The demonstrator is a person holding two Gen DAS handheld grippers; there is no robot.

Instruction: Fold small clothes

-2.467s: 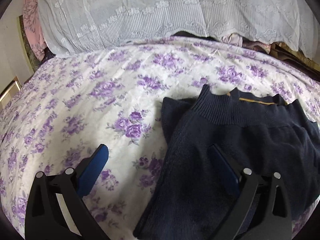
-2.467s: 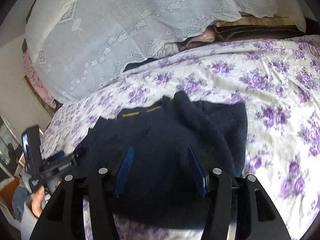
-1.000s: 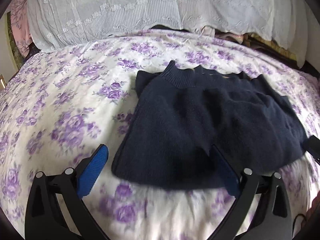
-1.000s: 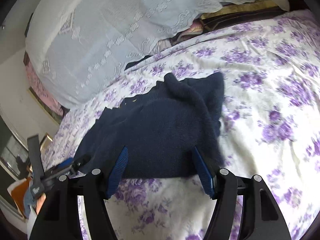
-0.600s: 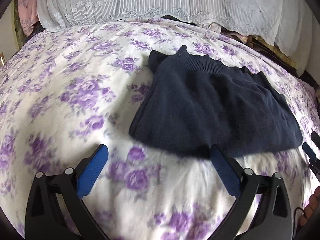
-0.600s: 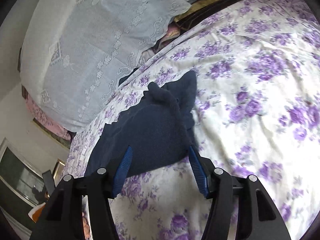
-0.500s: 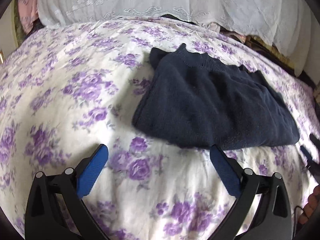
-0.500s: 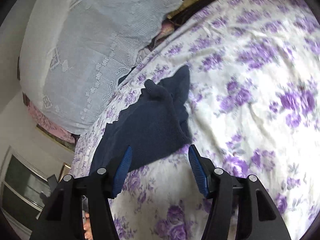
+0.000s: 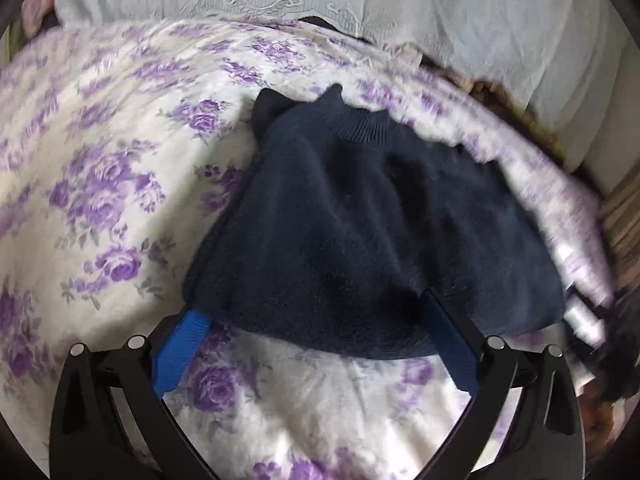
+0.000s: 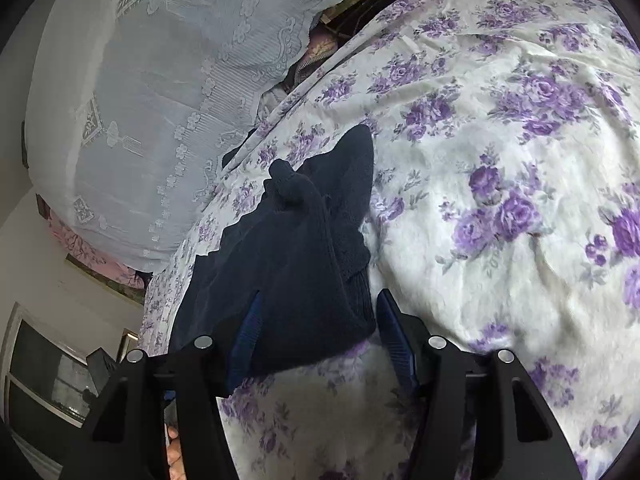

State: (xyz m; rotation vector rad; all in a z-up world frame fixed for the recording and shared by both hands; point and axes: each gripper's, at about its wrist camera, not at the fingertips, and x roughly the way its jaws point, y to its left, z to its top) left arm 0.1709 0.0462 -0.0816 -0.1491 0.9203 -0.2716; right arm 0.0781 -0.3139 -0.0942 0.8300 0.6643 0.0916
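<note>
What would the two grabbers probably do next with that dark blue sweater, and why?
Probably close each gripper on the near hem. The navy sweater lies flat on the floral bedsheet; the left gripper and right gripper are both open, straddling its near edge, holding nothing.

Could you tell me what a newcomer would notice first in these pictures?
A dark navy knit garment, folded, lies on the purple-flowered bedsheet. Both open grippers, left and right, face its near edge. White lace fabric lies heaped behind.

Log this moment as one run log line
stage: navy sweater folded on floral bedsheet | left gripper: open, at near hem | right gripper: open, at near edge
</note>
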